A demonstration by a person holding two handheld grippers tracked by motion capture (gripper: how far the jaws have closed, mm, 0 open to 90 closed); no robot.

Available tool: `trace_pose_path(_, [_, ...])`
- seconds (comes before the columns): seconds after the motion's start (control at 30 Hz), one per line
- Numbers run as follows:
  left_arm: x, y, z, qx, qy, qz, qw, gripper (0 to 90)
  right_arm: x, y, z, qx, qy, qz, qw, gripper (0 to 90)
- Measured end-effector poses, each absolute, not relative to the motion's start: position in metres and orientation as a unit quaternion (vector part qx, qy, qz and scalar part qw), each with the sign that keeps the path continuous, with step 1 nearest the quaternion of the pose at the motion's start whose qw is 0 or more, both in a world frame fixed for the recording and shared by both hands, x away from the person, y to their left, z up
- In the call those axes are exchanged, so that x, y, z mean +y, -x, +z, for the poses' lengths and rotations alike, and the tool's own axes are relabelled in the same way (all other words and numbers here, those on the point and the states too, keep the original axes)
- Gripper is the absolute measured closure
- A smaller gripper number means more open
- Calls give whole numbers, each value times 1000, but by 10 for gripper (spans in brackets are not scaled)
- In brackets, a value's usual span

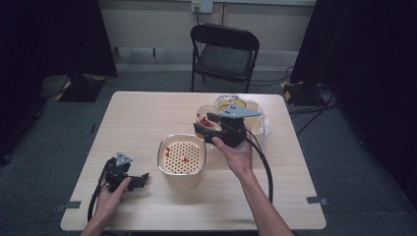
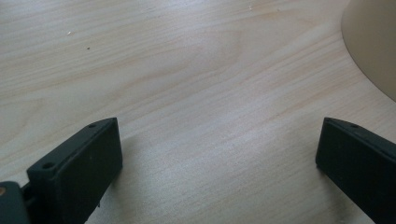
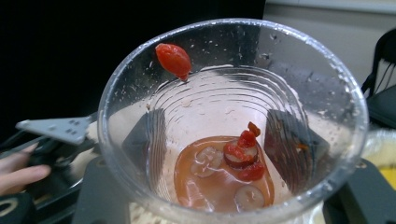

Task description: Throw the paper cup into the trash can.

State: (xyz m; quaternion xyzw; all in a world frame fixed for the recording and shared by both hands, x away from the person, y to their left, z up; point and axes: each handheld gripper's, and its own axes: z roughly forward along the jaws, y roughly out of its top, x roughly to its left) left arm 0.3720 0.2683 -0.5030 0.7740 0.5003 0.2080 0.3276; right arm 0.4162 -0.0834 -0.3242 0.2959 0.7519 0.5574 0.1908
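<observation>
My right gripper (image 1: 209, 126) is shut on a clear plastic cup (image 3: 224, 116), held above the table behind the cream pot (image 1: 181, 169). The cup (image 1: 204, 119) holds a little reddish liquid with red pieces (image 3: 243, 154) and pale slices. One red piece (image 3: 173, 59) sticks to the cup's wall near the rim. The pot carries a perforated strainer insert (image 1: 183, 153) with a few red bits on it. At the table's front left my left gripper (image 1: 141, 178) rests low, its jaws wide open over bare wood (image 2: 219, 154). The pot's side (image 2: 373, 42) shows at the top right of the left gripper view.
A clear tub (image 1: 246, 109) with yellow contents stands right behind the right gripper. A black folding chair (image 1: 225, 51) stands beyond the table's far edge. Cables trail from both grippers toward the front edge.
</observation>
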Motion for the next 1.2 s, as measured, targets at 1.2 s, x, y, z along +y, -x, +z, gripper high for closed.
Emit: trace_pose_path(1.2, [268,-372,-503,501,-774,209,327,0,-28,-416,-335,842,-83,282,452,454])
